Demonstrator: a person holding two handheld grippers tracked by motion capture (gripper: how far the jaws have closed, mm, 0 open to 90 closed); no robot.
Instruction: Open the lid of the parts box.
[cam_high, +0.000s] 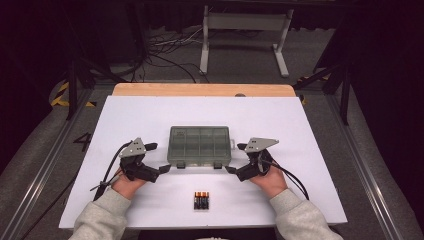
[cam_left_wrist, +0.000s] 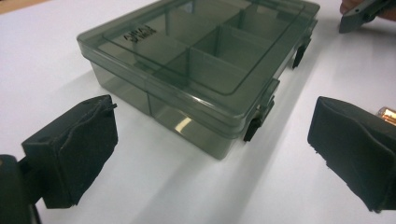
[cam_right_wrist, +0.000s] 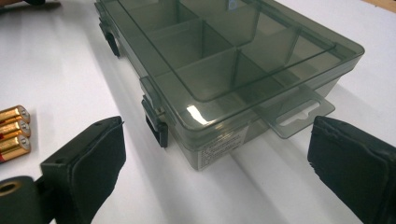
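Box (cam_high: 200, 146), smoky and compartmented, sits lid-down at mid-frame in the high view. Left gripper (cam_high: 161, 170) spread wide at its lower-left corner, right gripper (cam_high: 230, 170) spread wide at the lower-right, neither touching. Batteries (cam_high: 201, 200) lie below centre, apart from both.

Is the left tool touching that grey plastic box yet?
Apart. In the left gripper view, bare white table shows between both pads of the left tool and the closed box; its jaws stand wide open.
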